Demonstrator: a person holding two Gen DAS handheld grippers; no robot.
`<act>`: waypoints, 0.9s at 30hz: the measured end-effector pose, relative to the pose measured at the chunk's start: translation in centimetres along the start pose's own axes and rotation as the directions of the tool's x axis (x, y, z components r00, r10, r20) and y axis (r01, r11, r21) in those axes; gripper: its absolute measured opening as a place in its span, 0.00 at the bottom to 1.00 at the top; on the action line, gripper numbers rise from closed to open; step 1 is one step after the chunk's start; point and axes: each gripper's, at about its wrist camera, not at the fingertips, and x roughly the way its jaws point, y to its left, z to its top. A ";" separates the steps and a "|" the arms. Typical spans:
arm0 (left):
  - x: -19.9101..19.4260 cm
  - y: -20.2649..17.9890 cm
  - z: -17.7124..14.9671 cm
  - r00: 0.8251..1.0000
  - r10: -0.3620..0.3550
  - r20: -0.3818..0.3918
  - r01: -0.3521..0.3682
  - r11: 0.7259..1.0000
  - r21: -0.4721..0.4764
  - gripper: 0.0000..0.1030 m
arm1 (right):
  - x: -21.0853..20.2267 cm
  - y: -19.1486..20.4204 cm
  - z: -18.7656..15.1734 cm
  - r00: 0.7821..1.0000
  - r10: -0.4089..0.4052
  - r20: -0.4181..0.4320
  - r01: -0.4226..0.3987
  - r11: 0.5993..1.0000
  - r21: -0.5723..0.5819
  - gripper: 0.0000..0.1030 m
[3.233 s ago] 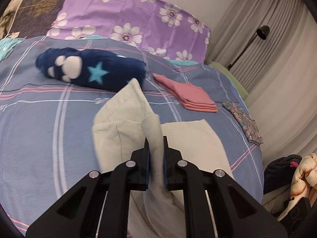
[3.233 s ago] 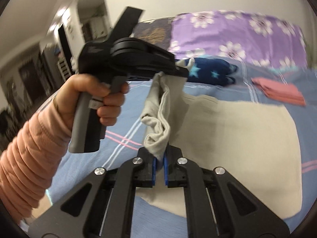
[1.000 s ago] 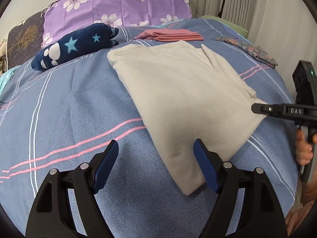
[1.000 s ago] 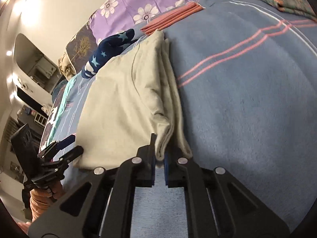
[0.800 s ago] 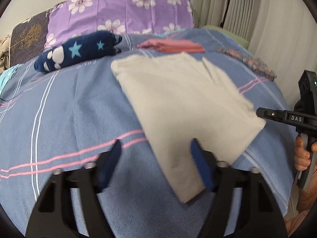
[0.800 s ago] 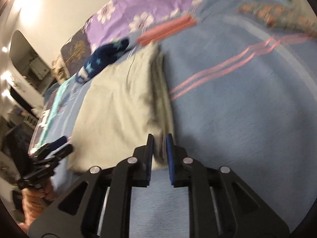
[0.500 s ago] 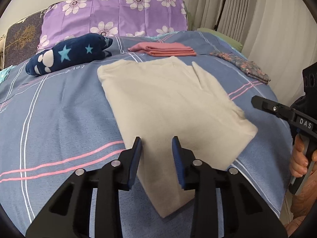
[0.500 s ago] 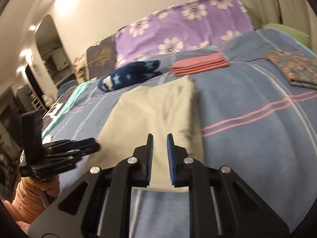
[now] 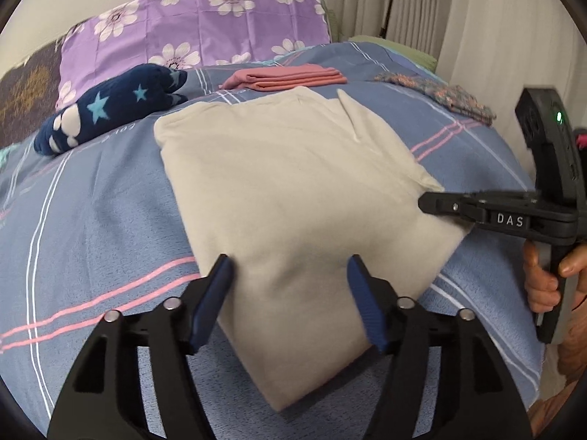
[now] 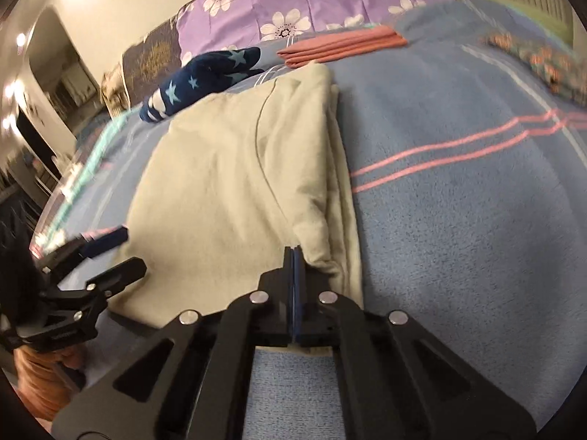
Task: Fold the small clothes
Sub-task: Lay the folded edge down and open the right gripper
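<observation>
A cream garment (image 9: 293, 190) lies folded lengthwise on the blue striped bedspread (image 9: 91, 220). My left gripper (image 9: 290, 286) is open, its blue pads astride the garment's near corner, holding nothing. My right gripper (image 10: 295, 256) is shut with its tips at the garment's (image 10: 227, 183) near folded edge; no cloth shows between the pads. In the left wrist view the right gripper (image 9: 429, 203) rests on the garment's right corner. The left gripper (image 10: 117, 253) shows at the garment's left edge in the right wrist view.
A folded pink garment (image 9: 286, 77), a navy star-patterned plush (image 9: 110, 113) and a purple flowered pillow (image 9: 205, 25) lie at the bed's far end. A floral cloth (image 9: 440, 95) lies at the right edge. Curtains (image 9: 458, 18) hang beyond.
Both grippers let go of the garment after laying it flat. The left gripper narrowed, then opened wide at the near corner. The right gripper closed fully at the folded edge.
</observation>
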 end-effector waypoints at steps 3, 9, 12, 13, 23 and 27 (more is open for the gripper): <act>0.0 -0.2 -0.1 1.000 0.009 0.001 -0.009 1.000 0.009 0.66 | 0.1 -0.3 0.0 1.000 0.013 -0.005 -0.013 1.000 0.011 0.00; 0.0 -0.2 -0.1 1.000 0.004 0.004 -0.004 1.000 -0.011 0.66 | 0.1 0.3 -0.1 1.000 -0.015 0.002 0.015 1.000 -0.019 0.00; -0.1 -0.1 -0.1 1.000 0.006 0.004 -0.006 1.000 -0.017 0.68 | 0.1 0.2 -0.3 1.000 -0.008 0.005 0.008 1.000 -0.014 0.00; -0.1 -0.1 -0.1 1.000 0.005 0.004 -0.005 1.000 -0.020 0.68 | 0.0 0.0 -0.3 1.000 0.003 0.008 -0.003 1.000 -0.002 0.00; -1.6 3.7 1.5 0.999 0.039 0.002 -0.039 0.990 -0.133 0.40 | -2.9 1.6 3.4 0.995 0.033 0.095 -0.025 0.997 -0.078 0.00; -1.7 5.2 2.8 0.996 0.092 -0.010 -0.092 0.984 -0.152 0.35 | -1.9 3.2 6.8 0.995 0.002 0.101 0.016 0.984 -0.178 0.00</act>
